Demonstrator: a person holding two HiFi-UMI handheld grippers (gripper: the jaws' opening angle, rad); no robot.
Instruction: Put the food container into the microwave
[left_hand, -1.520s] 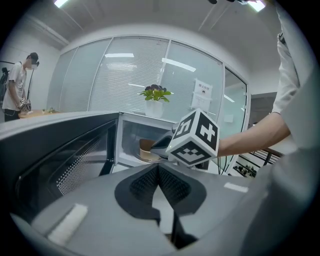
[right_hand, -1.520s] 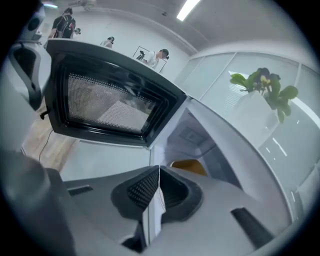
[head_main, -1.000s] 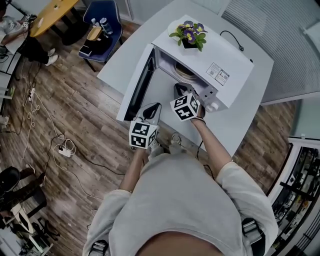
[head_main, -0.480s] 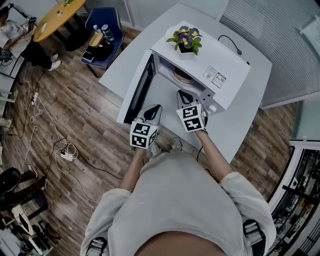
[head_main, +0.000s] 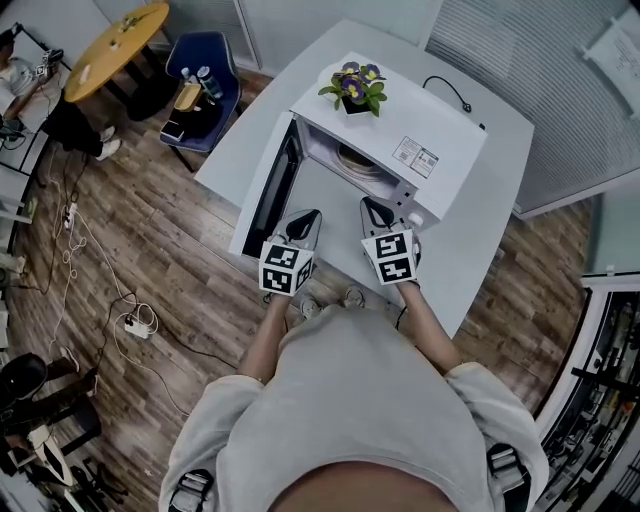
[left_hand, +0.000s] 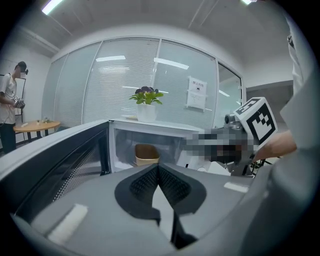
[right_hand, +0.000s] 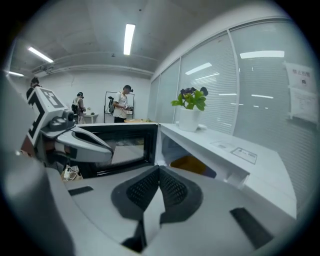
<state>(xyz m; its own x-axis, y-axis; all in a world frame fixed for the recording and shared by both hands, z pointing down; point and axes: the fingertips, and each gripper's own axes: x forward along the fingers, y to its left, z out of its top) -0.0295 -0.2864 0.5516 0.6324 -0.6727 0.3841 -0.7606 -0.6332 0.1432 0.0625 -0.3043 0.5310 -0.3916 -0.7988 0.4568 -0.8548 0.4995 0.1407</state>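
The white microwave (head_main: 420, 135) stands on a white table with its door (head_main: 270, 190) swung open to the left. A tan food container (left_hand: 146, 154) sits inside the cavity, also visible as the container (head_main: 358, 160) and the container (right_hand: 192, 165). My left gripper (head_main: 303, 222) is shut and empty, in front of the open door. My right gripper (head_main: 377, 212) is shut and empty too, just outside the cavity's right front corner. In the gripper views the left gripper (left_hand: 158, 167) and the right gripper (right_hand: 159, 169) show their jaws pressed together, holding nothing.
A potted plant (head_main: 353, 84) with purple flowers stands on top of the microwave. A power cord (head_main: 445, 88) runs off behind it. A blue chair (head_main: 203, 80) and a yellow round table (head_main: 115, 35) stand on the wooden floor to the left. People stand in the background.
My right gripper has drawn back from the microwave cavity toward me. The left gripper has stayed almost still.
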